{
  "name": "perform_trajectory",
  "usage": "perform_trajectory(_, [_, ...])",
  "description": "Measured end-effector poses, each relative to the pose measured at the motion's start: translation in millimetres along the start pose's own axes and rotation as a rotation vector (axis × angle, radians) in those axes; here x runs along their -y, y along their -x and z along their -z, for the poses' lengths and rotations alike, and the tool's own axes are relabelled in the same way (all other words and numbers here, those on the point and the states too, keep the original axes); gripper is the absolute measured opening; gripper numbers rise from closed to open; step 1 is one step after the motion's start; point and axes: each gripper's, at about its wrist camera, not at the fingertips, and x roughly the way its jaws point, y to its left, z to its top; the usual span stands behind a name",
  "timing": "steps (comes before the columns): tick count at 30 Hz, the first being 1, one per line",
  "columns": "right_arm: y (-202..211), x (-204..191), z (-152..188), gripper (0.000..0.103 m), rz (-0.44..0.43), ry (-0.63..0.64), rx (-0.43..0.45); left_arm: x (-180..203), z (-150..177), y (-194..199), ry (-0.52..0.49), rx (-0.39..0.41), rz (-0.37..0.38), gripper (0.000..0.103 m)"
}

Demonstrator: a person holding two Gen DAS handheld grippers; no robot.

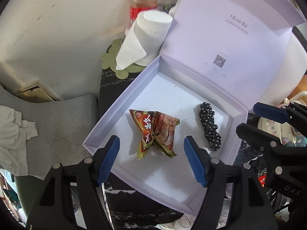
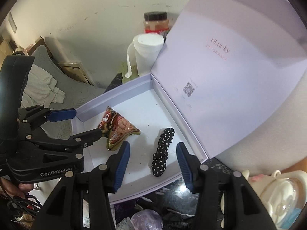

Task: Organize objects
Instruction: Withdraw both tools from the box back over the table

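Note:
An open pale lilac box (image 1: 122,97) (image 2: 90,105) stands with its lid (image 1: 226,38) (image 2: 230,67) raised. Inside lie a crumpled red and gold snack packet (image 1: 156,132) (image 2: 118,129) and a black scrunchie with white dots (image 1: 210,126) (image 2: 162,152). My left gripper (image 1: 151,153) (image 2: 84,122) is open and empty, hovering just above the packet, one finger on each side. My right gripper (image 2: 152,158) (image 1: 259,118) is open and empty, straddling the scrunchie at the box's near right edge.
A toilet paper roll (image 1: 149,36) (image 2: 145,55) stands on a green mat (image 1: 111,59) behind the box, with a red spice jar (image 1: 143,2) (image 2: 156,23) behind it. A grey cushion with white cloth (image 1: 17,132) lies left. Cream ceramic ware (image 2: 278,193) sits right.

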Motion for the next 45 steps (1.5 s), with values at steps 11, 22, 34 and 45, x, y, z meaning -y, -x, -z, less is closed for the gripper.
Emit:
perform_trajectory(11, [55.7, -12.0, 11.3, 0.050, 0.006, 0.042, 0.081, 7.0, 14.3, 62.3, -0.014, 0.071, -0.016, 0.068])
perform_trajectory(22, [103.9, -22.2, 42.3, 0.050, 0.008, 0.061, 0.133, 18.9, 45.7, 114.9, -0.013, 0.120, -0.018, 0.071])
perform_trajectory(34, [139.4, -26.8, 94.5, 0.050, -0.011, 0.072, 0.161, 41.5, 95.5, 156.6, -0.047, 0.162, -0.040, 0.073])
perform_trajectory(45, [168.6, -18.9, 150.0, 0.050, -0.056, 0.106, 0.175, 75.7, 156.2, 183.9, -0.018, 0.168, -0.066, 0.073])
